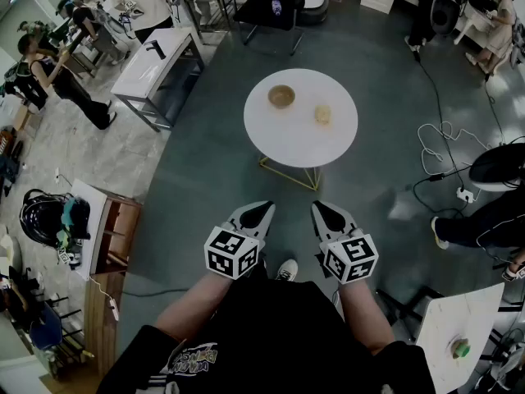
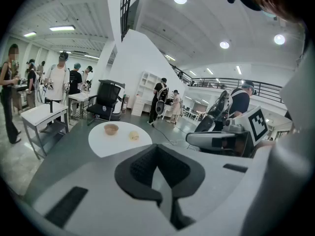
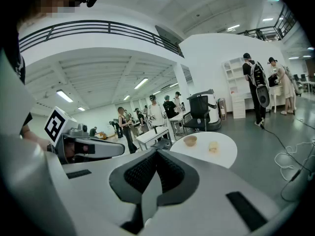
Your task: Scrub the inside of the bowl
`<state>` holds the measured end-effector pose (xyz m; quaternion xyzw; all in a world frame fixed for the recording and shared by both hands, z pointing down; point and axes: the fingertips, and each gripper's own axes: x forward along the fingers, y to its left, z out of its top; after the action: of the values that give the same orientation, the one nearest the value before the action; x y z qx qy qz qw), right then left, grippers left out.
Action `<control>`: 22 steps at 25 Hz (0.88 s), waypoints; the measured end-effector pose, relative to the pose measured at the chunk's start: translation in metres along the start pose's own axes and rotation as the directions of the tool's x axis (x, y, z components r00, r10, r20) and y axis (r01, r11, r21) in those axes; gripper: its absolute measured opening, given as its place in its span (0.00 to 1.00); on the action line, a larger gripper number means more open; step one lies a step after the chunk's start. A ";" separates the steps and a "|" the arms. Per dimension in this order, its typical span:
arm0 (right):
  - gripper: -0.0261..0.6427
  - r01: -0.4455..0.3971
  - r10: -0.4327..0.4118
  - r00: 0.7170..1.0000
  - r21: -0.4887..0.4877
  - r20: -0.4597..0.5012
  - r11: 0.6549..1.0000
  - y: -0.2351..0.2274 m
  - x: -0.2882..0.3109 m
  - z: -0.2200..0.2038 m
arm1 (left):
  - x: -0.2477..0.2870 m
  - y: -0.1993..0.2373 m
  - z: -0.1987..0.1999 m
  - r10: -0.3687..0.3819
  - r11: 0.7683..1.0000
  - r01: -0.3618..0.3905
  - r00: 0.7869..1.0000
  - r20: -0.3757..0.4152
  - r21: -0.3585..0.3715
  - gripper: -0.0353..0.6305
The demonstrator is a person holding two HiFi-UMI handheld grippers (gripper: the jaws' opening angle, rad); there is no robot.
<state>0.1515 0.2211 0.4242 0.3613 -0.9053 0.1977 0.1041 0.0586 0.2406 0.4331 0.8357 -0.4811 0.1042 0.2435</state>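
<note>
The left gripper (image 1: 264, 208) and right gripper (image 1: 318, 207) are being held side by side, low in front of the person, well apart from the round white worktop (image 1: 303, 150) ahead. The left fingers (image 2: 140, 167) are being held together with nothing between them, and it's the same deal for the right fingers (image 3: 140, 173). The brownish bowl (image 1: 281, 96) is being carried upright on the worktop's far left part, with a small yellowish sponge-looking lump (image 1: 323, 114) near it on the right, not touching.

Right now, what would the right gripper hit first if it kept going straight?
Probably the round white table, at its near edge; nothing stands between, though the floor might come first.
</note>
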 end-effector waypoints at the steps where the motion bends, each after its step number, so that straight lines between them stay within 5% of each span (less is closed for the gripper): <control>1: 0.07 0.000 0.000 1.000 0.000 0.001 1.000 0.000 -0.001 0.000 | 0.000 -0.001 0.000 0.000 1.000 0.000 1.000 0.000 0.000 0.06; 22: 0.07 -0.009 0.009 0.999 0.014 0.032 1.000 -0.013 -0.012 0.006 | 0.007 -0.011 0.005 0.009 1.000 -0.009 1.000 0.018 0.004 0.06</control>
<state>0.1689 0.2177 0.4185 0.3610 -0.9070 0.1988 0.0864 0.0714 0.2378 0.4279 0.8350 -0.4869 0.0987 0.2368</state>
